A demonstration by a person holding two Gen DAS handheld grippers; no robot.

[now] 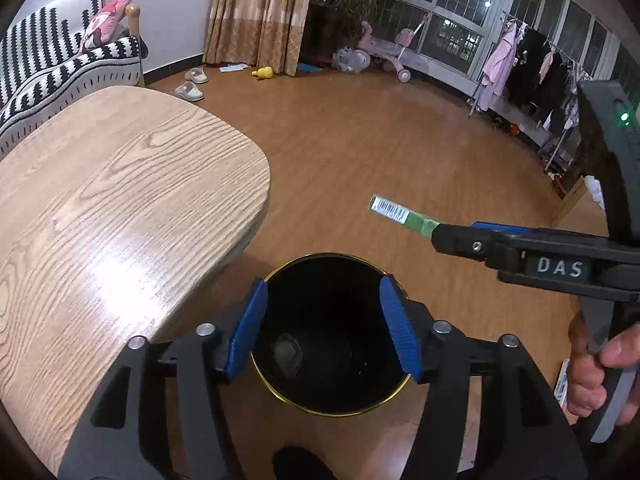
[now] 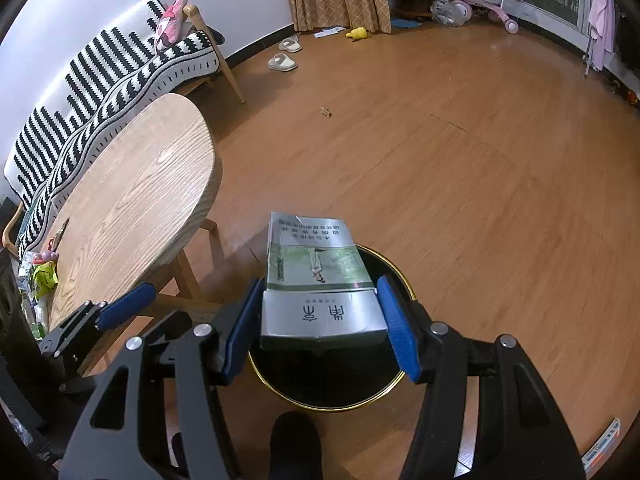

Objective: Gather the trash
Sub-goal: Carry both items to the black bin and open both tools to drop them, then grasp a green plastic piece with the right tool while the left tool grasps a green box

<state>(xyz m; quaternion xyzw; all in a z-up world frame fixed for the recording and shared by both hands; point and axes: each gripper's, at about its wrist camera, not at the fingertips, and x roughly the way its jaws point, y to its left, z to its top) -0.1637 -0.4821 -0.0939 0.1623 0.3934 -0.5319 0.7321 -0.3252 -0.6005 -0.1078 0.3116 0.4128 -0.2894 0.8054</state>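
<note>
A black trash bin with a gold rim (image 1: 352, 410) stands on the floor beside the table; it also shows in the right wrist view (image 2: 316, 404). My left gripper (image 1: 324, 326) is open and empty, held right above the bin's mouth. My right gripper (image 2: 320, 320) is shut on a flattened silver and green cigarette box (image 2: 316, 264), held over the bin. In the left wrist view the right gripper (image 1: 444, 236) comes in from the right with the box (image 1: 396, 212) edge-on, up and to the right of the bin. Something pale lies at the bin's bottom (image 1: 288, 350).
A light wooden table (image 1: 112, 208) stands left of the bin, with small wrappers at its far end (image 2: 44, 272). A striped sofa (image 2: 100, 92) is behind it. Slippers (image 2: 282, 62), a pink tricycle (image 1: 384, 52) and a clothes rack (image 1: 532, 68) stand far off. A small packet (image 2: 600, 444) lies on the floor at right.
</note>
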